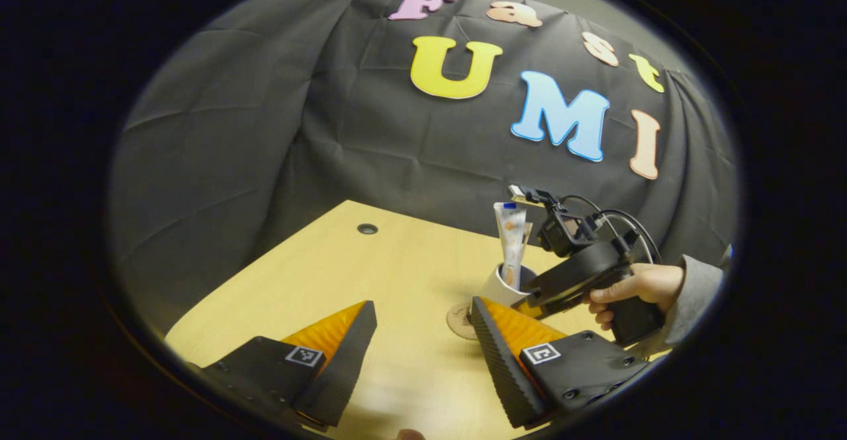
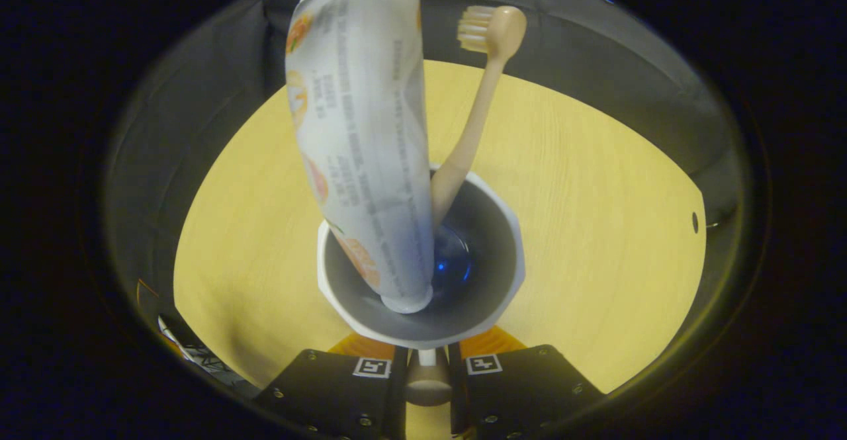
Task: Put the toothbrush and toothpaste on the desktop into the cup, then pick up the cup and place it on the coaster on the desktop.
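Holding the cup (image 2: 423,281) by its handle in our closed right gripper (image 2: 427,377), toothpaste (image 2: 360,135) and toothbrush (image 2: 476,109) inside, we keep our left gripper (image 1: 423,354) open near the coaster (image 1: 460,321).

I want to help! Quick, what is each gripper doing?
Left gripper: open, holding nothing.
Right gripper: closed on the cup.

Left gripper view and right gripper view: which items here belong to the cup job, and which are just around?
Job:
cup
toothpaste, in the cup
toothbrush, in the cup
coaster
right gripper, clamped on the cup

Just around:
left gripper, open
desk hole
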Demonstrator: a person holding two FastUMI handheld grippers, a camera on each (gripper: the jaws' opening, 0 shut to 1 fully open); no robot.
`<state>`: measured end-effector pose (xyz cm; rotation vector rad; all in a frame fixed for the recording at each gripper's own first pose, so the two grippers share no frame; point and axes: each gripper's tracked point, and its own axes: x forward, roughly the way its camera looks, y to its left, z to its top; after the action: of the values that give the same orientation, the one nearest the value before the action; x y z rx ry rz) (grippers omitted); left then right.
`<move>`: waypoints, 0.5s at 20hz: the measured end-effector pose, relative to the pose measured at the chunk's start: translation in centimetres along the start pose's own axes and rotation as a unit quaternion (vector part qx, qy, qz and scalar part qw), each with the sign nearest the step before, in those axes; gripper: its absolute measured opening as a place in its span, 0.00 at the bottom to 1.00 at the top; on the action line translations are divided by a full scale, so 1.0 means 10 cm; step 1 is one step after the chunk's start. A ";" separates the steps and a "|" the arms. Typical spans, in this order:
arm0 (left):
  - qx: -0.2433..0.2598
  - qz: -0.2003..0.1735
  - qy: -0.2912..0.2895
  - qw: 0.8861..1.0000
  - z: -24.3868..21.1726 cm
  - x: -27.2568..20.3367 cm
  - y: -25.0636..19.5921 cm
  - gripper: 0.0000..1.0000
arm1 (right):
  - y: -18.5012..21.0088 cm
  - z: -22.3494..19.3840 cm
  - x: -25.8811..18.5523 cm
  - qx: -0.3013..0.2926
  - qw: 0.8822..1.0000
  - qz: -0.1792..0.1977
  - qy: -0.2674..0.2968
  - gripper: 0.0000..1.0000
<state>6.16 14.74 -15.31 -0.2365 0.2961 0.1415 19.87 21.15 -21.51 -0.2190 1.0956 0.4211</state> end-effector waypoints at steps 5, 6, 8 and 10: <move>-0.010 0.007 0.000 1.000 0.00 -0.07 0.19 0.94 | 0.07 0.01 0.03 -0.009 1.000 -0.005 0.006 0.25; -0.011 0.007 0.000 1.000 -0.01 -0.08 0.21 0.94 | 0.06 0.01 0.03 -0.011 1.000 -0.006 0.009 0.21; -0.012 0.008 0.001 1.000 -0.02 -0.11 0.25 0.94 | 0.07 0.00 0.04 -0.013 1.000 -0.013 0.013 0.25; -0.013 0.010 0.001 1.000 -0.02 -0.14 0.30 0.94 | 0.07 0.00 0.03 -0.011 1.000 -0.015 0.019 0.26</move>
<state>4.25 17.41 -15.73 -0.2603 0.2981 0.1645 19.62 21.85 -21.73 -0.2634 1.1243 0.4030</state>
